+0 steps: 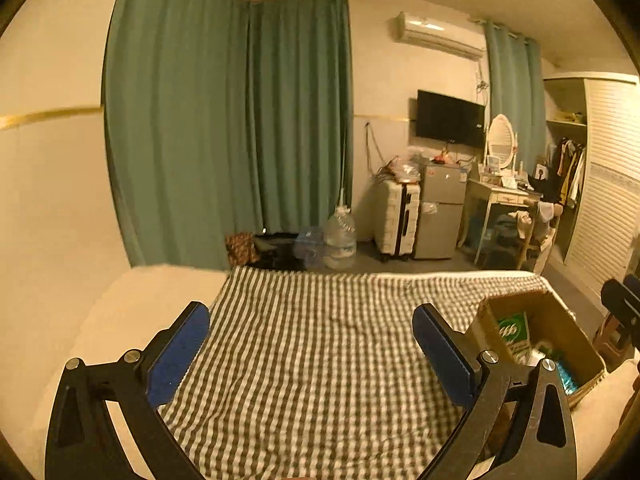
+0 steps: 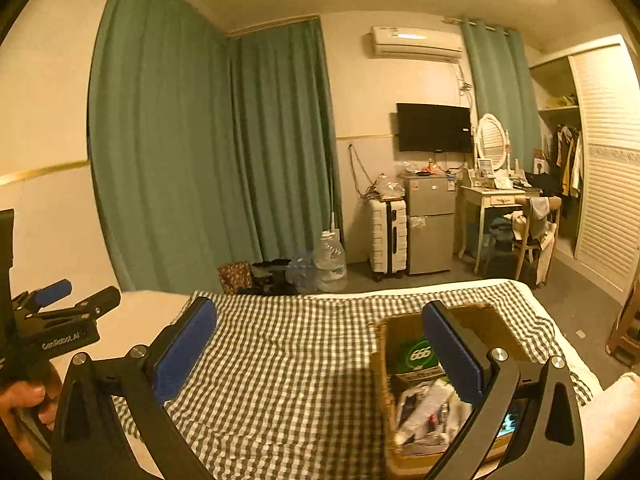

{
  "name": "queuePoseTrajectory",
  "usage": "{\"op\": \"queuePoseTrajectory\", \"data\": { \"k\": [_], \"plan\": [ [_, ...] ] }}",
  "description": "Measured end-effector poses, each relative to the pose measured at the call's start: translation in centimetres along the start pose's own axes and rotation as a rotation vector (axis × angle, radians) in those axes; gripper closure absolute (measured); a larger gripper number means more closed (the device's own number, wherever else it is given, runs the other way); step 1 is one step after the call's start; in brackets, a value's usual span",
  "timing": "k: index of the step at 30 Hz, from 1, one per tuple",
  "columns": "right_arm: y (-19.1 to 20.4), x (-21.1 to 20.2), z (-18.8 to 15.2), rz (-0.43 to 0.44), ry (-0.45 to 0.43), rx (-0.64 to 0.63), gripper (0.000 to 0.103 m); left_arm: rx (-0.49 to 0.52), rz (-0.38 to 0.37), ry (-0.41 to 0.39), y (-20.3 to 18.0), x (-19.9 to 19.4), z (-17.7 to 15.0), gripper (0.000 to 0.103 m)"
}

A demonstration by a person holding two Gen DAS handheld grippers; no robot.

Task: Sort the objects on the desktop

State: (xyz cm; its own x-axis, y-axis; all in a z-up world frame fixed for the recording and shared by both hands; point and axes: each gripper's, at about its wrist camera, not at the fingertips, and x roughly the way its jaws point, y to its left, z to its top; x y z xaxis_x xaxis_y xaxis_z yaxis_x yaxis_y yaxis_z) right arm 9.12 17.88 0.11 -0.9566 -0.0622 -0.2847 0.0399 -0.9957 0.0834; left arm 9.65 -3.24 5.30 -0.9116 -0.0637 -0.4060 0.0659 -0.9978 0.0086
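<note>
Though both jaws gape empty, cardboard box (image 2: 464, 396) contents blurred, partly hidden.

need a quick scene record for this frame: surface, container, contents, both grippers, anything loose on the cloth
surface: bed with green-white checked cloth
container: open cardboard box on the cloth, right side
contents: green packet marked 666, white packets and other items, too jumbled to name
left gripper: open, nothing between the pads
right gripper: open, nothing between the pads, box behind its right finger
loose items on cloth: none visible
</note>
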Motion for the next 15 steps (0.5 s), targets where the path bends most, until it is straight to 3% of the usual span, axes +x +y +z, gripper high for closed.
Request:
{"op": "queuePoseTrajectory", "data": {
  "k": [5,9,15],
  "plan": [
    [1.5,2.3,-1.7,-0.005,0.049,-0.044,0.0,-0.01,0.011,0.06,1.0,2.6,-2.7,0.0],
    [1.4,4.9,-3.7,-0.027,0.111,-0.08,0.0,-0.017,0.002,0.159,0.8,5.6,-4.4,0.0],
    [0.8,8.1,-5.7,-0.039,0.191,-0.095,0.0,0.001,-0.005,0.195,-0.3,8.4,-5.7,0.0]
  ]
}}
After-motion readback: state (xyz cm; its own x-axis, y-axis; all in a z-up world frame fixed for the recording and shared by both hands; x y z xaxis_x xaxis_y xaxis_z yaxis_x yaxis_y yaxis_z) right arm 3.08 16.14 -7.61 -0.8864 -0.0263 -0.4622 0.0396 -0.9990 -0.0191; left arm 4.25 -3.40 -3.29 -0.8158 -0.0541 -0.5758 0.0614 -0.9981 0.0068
